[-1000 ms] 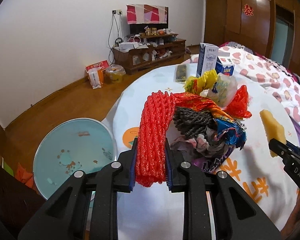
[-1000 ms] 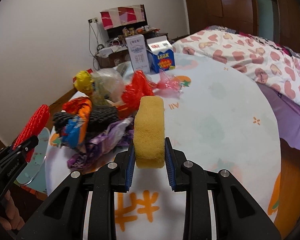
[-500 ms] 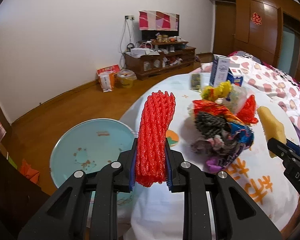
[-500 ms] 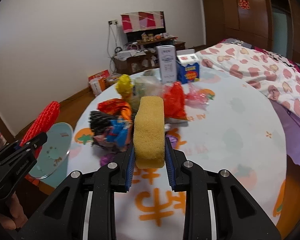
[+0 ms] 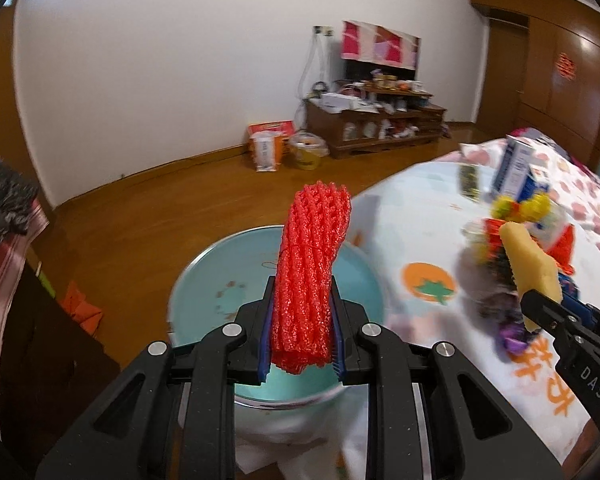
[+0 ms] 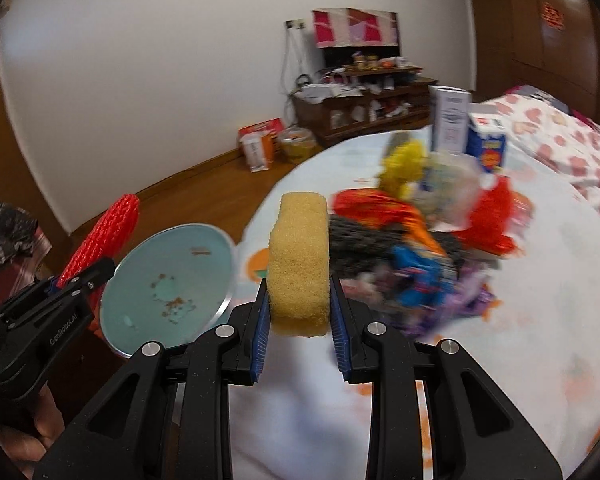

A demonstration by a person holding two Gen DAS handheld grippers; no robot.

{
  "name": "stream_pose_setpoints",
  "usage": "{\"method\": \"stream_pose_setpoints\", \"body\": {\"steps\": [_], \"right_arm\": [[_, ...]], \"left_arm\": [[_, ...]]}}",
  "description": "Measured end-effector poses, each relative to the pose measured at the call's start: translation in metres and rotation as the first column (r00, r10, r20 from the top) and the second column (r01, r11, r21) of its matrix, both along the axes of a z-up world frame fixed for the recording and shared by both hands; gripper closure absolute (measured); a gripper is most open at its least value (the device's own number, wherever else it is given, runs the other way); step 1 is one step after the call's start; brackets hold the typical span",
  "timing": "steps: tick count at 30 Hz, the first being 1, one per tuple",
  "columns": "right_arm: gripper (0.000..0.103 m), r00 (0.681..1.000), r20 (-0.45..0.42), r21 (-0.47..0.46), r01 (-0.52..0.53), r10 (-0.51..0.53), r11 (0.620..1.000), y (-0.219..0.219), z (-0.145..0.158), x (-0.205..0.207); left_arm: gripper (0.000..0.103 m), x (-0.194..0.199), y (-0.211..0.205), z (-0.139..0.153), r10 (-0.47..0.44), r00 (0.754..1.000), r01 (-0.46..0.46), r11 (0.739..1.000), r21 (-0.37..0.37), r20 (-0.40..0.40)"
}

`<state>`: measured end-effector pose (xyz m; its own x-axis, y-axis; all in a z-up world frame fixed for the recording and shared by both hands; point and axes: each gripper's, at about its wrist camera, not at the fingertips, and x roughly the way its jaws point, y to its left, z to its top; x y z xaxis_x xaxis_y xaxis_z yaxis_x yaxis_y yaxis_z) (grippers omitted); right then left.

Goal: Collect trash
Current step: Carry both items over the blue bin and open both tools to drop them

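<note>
My left gripper point(image 5: 300, 330) is shut on a red foam net sleeve point(image 5: 314, 264), held upright over a round light-blue bin point(image 5: 204, 280) that stands beside the table. The same red net point(image 6: 108, 232) shows at the left of the right wrist view, above the bin point(image 6: 168, 284). My right gripper point(image 6: 299, 312) is shut on a yellow sponge point(image 6: 300, 260), seen also as the sponge point(image 5: 534, 264) at the right of the left wrist view. A heap of crumpled wrappers and bags point(image 6: 420, 248) lies on the round table point(image 6: 560, 320).
Two cartons point(image 6: 466, 132) stand at the table's far side. A bed with a heart-print cover point(image 6: 560, 140) lies behind. A wooden TV stand point(image 5: 376, 128), a small bag point(image 5: 266, 152) and a tub point(image 5: 310, 152) sit by the far wall. Dark furniture point(image 5: 28, 340) is at left.
Both grippers have swung left, away from the trash heap toward the blue bin. The red net now hangs over the bin. The sponge has shifted left of the heap. Both grips are unchanged.
</note>
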<state>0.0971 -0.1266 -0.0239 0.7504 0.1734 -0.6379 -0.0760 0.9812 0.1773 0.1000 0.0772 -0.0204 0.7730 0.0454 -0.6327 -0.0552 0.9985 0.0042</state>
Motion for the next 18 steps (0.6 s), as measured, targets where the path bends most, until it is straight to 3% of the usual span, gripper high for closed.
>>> {"method": "stream_pose_setpoints", "body": {"steps": [8,18], "right_arm": [[0.075,0.995,-0.049,0.003,-0.086,0.086,0.996,0.047,-0.017,0.034],[0.075,0.972,-0.126,0.000,-0.198,0.196,0.980,0.098,-0.044,0.061]], "left_arm": [[0.080,0.013,0.040,-0.012,0.097,0.995,-0.096,0.995,0.018,-0.037],[0.080,0.030,0.050,-0.036,0.125,0.986,-0.122,0.992,0.025,-0.114]]}}
